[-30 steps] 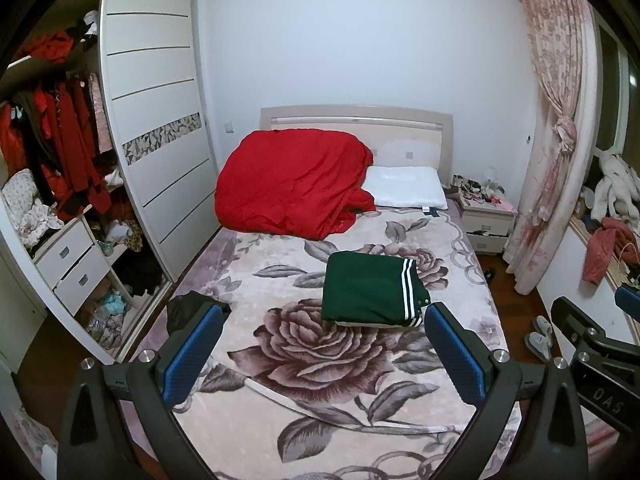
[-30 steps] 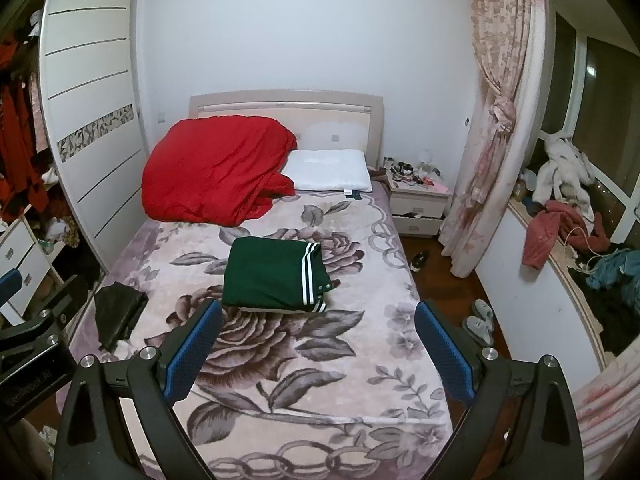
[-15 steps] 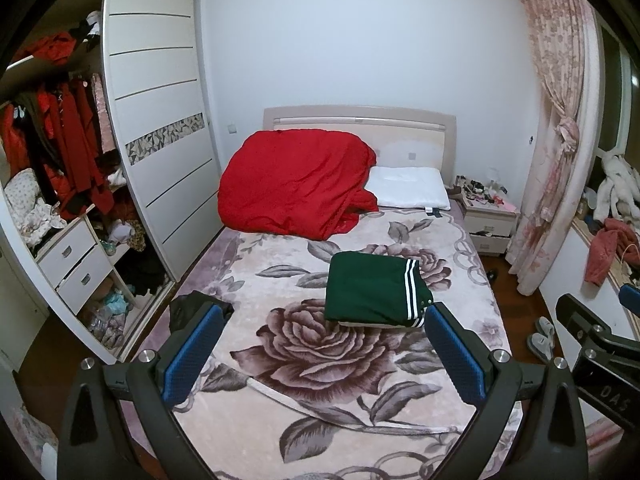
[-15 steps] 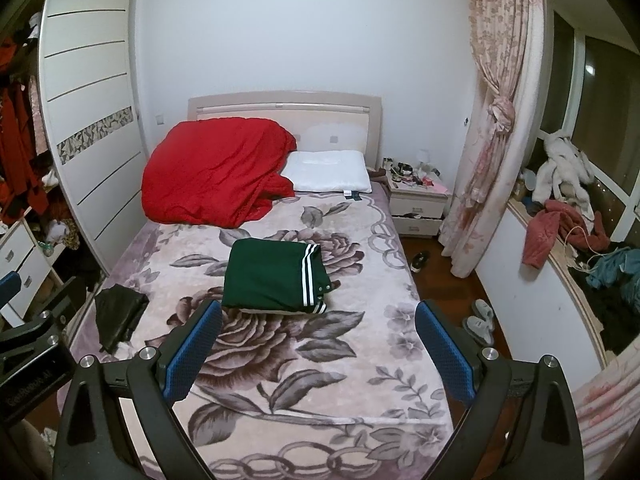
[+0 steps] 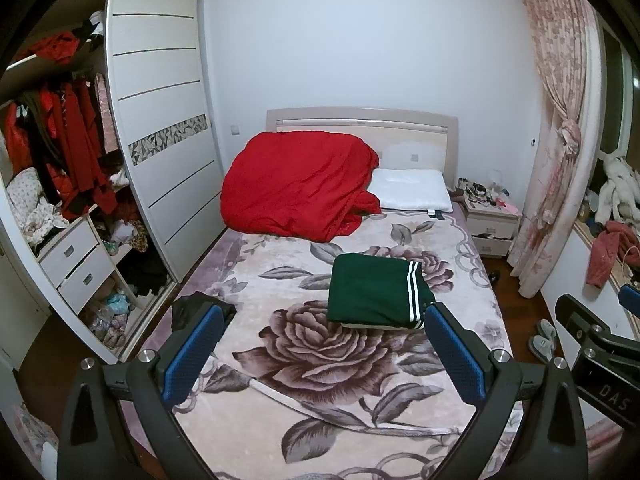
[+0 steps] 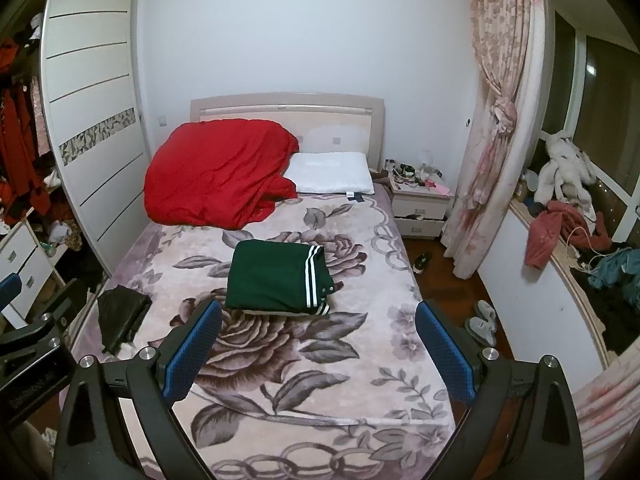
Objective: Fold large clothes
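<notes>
A dark green garment with white stripes (image 5: 374, 290) lies folded in a flat rectangle in the middle of the bed (image 5: 304, 360); it also shows in the right wrist view (image 6: 276, 280). My left gripper (image 5: 322, 350) is open and empty, held above the foot of the bed, well short of the garment. My right gripper (image 6: 318, 344) is open and empty too, at about the same height and distance. A small black garment (image 6: 122, 316) lies crumpled at the bed's left edge.
A red quilt (image 5: 296, 188) and a white pillow (image 5: 410, 194) lie at the headboard. An open wardrobe (image 5: 60, 184) with hanging clothes stands left. A nightstand (image 6: 420, 208), a pink curtain (image 6: 492, 120), slippers (image 6: 482, 322) and a cluttered window ledge (image 6: 576, 232) are right.
Both grippers have drifted back slightly, so the bed and garment sit a little farther off. Nothing was gripped or released.
</notes>
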{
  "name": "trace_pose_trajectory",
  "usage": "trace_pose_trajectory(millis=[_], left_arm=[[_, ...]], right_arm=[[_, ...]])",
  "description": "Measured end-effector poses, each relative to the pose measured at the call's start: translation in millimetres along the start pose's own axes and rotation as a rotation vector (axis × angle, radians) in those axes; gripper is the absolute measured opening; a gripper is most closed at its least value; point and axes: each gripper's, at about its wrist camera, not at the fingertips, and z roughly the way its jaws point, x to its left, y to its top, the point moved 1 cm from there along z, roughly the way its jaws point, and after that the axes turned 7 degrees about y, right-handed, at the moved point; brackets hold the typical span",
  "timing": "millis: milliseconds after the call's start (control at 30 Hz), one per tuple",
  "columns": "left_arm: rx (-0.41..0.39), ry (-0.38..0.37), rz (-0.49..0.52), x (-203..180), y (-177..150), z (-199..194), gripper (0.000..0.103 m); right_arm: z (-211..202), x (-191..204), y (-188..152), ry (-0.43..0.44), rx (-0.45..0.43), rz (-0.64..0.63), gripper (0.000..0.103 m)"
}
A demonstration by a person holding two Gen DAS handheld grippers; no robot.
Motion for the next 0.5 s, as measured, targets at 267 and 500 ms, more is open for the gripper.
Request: trace_pose_trajectory(millis=[267,500], left_arm=[[0.0,0.0,0.002,-0.1,-1.2,0.4,0.103],[-0.002,-0.006,-0.011,4.2,2.9,-0.7,0.103]], right_arm=[[1.1,5.1,-0.3,-0.003,-0.004,-0.002,0.099],[-0.3,5.9,-0.3,-0.004,-0.004,0.0,0.099]])
